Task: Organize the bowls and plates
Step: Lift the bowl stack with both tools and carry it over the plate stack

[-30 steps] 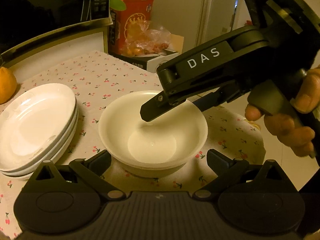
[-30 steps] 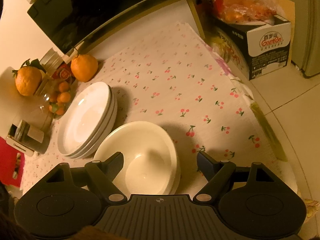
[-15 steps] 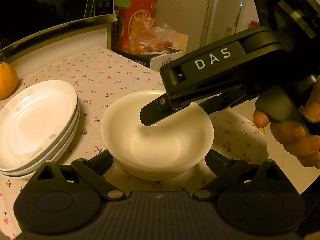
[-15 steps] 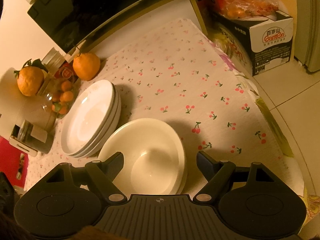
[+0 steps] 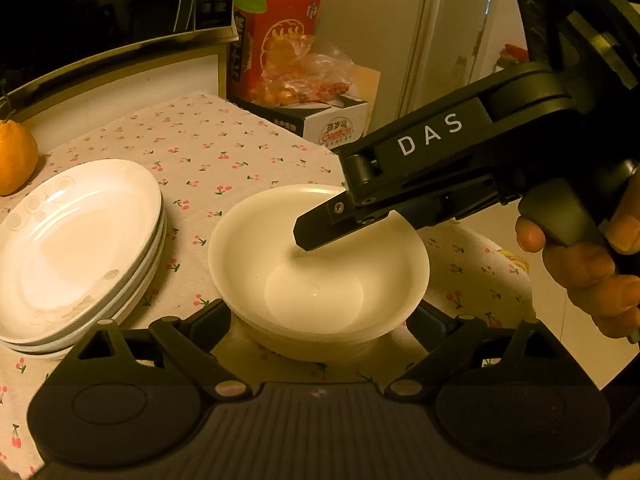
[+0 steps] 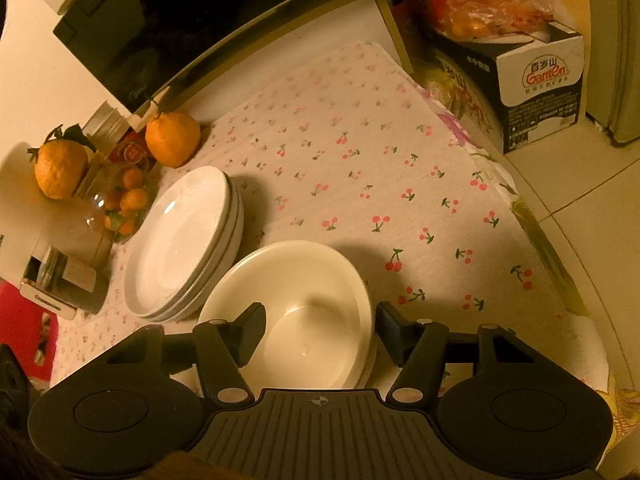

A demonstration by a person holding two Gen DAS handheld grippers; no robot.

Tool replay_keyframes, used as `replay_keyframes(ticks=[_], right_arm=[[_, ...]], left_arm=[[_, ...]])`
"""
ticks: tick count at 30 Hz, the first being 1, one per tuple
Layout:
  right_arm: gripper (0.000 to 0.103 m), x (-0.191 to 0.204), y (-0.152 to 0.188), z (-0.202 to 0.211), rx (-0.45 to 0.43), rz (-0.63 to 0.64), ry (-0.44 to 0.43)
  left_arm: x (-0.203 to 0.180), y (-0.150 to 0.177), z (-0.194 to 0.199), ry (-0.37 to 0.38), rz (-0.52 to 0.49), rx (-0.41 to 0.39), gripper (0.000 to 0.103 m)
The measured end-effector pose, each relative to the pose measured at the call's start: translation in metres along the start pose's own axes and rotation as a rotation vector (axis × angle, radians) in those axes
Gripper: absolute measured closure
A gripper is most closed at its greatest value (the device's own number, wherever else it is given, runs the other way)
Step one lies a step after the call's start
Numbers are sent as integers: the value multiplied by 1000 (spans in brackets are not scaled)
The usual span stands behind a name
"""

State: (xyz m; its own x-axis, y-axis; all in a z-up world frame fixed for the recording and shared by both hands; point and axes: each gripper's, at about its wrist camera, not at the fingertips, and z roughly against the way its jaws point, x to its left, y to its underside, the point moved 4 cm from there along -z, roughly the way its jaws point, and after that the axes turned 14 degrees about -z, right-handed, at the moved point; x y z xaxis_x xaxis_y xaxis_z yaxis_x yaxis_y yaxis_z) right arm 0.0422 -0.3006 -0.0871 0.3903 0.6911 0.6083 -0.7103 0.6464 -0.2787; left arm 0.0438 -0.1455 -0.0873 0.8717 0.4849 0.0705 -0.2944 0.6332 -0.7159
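Dim warm yellow light; soft shadows on cloth [image 6: 360, 184]; fisheye bending edges; corners dark.

The bowls [image 5: 316, 264] look like glazed ceramic, cream and smooth, with a soft sheen. The stacked plates [image 5: 76, 248] are glossy white ceramic, the top rim bearing faint raised swirls. The tablecloth [image 6: 360, 184] is matt woven cloth printed with cherries. Both grippers, left [image 5: 320, 320] and right [image 6: 320, 332], are matt black plastic with small metal pins. The box [image 6: 540, 92] is printed cardboard; the bag [image 5: 304, 72] on it is crinkled clear plastic
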Motion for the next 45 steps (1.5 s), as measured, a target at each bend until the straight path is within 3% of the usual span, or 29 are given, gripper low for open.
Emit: replay_keyframes(ticks=[12,28,45], right_arm=[[43,14,-5,8,-47,43,-21],[43,52,-23,28,-82,-16,-186],[43,115,-27,-17,-64,-2,-272]], left_arm=[[5,-4,13,-24,20,-34,10],[27,-10,52,-103,50,-49,11],[83,5,71,-193,77,-21,11]])
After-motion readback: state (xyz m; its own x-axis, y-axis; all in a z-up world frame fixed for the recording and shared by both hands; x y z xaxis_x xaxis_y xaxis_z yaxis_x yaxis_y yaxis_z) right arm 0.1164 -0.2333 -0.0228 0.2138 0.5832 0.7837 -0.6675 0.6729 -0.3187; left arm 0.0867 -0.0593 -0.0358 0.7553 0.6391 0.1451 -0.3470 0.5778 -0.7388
